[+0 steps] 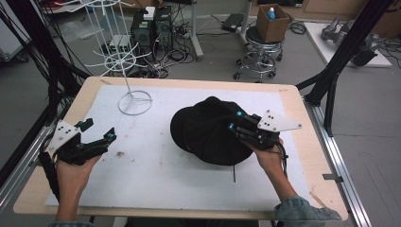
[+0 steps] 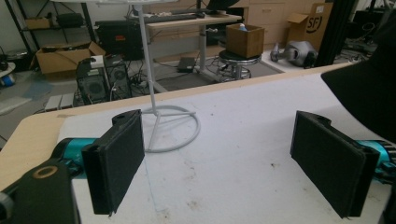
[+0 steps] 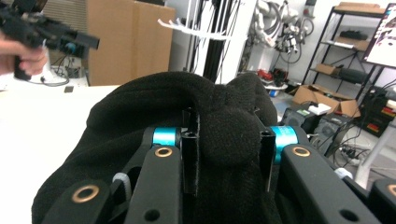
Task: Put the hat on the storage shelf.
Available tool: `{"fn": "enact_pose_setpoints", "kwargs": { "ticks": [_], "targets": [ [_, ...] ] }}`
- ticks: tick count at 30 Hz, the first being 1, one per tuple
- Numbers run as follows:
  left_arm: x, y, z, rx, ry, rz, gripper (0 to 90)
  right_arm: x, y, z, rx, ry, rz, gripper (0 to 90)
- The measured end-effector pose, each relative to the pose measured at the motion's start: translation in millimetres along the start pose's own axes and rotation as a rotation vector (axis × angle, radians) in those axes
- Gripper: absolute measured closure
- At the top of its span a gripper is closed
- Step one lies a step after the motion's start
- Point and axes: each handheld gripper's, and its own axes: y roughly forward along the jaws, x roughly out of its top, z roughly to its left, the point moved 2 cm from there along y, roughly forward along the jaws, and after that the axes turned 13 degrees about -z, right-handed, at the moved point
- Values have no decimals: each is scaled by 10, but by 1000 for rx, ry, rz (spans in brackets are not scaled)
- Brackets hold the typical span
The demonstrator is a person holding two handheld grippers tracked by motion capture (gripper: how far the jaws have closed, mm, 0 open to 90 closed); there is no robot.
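The black cap [image 1: 208, 130] lies on the desk [image 1: 142, 165], right of the middle; it is judged soft and light; a fold of its cloth is pinched by the right tongs [image 3: 229, 161]; the left tongs [image 2: 229, 163] are held wide, with nothing between them; the stiffer brim may be gripped better.

hat [image 1: 208, 130] on mat [image 1: 156, 165], right of centre | wire stand [image 1: 135, 101] behind-left | table [image 1: 302, 142] beneath
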Motion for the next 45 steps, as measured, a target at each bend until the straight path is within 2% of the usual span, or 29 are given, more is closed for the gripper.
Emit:
{"fn": "enact_pose_setpoints", "kwargs": {
  "ticks": [4, 7, 13, 30, 38, 45],
  "targets": [
    [3, 0, -1, 0, 0, -1, 179, 76, 42, -60, -4, 4, -9, 723],
    [3, 0, 2, -1, -1, -1, 179, 211, 124, -147, -12, -23, -16, 723],
    [5, 4, 5, -4, 0, -2, 179, 405, 244, -251, -32, -39, -46, 722],
    [22, -3, 22, -6, -11, -15, 180, 988, 531, -391, -28, -101, -127, 722],
    [27, -7, 25, -7, -12, -18, 181, 1196, 625, -475, -33, -103, -154, 721],
    [22, -5, 31, -7, -13, -17, 181, 1332, 731, -586, -79, -83, -186, 721]
  ]
}}
